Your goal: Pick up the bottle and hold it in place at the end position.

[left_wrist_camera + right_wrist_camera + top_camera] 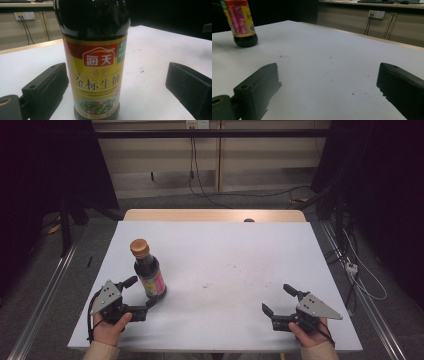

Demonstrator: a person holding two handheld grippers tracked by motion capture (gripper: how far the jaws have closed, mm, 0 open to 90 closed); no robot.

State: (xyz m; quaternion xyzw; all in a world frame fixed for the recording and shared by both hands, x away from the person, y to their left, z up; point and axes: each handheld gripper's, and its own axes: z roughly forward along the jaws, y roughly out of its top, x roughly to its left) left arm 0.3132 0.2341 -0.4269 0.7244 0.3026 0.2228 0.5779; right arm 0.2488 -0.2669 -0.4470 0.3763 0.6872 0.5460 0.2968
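1. Left hand (110,327): coming in from the bottom edge of the high view at the near left of the tabletop (240,255), and carrying the left gripper (142,292).
2. Left gripper: lying low over the tabletop and pointing toward the bottle. Its jaws are standing wide, one on each side of the bottle's base. In the left gripper view a gap is showing between each jaw and the glass, so nothing is being held.
3. Soy sauce bottle (96,65): standing upright on the left half of the tabletop, near the front edge. Its long axis is running vertically, with the brown cap (139,248) pointing straight up and the base sitting flat. The dark body is carrying a yellow and red label, which is facing the left gripper. In the right gripper view the bottle (242,25) is appearing far off at the upper left.
4. Tabletop: white, showing a few small dark specks near its middle, with a wooden strip running along the far edge.
5. Right gripper (280,302): resting at the near right of the tabletop, well apart from the bottle. Its jaws are standing wide with bare tabletop between them.
6. Right hand (310,335): coming in from the bottom edge and gripping the right gripper from behind.
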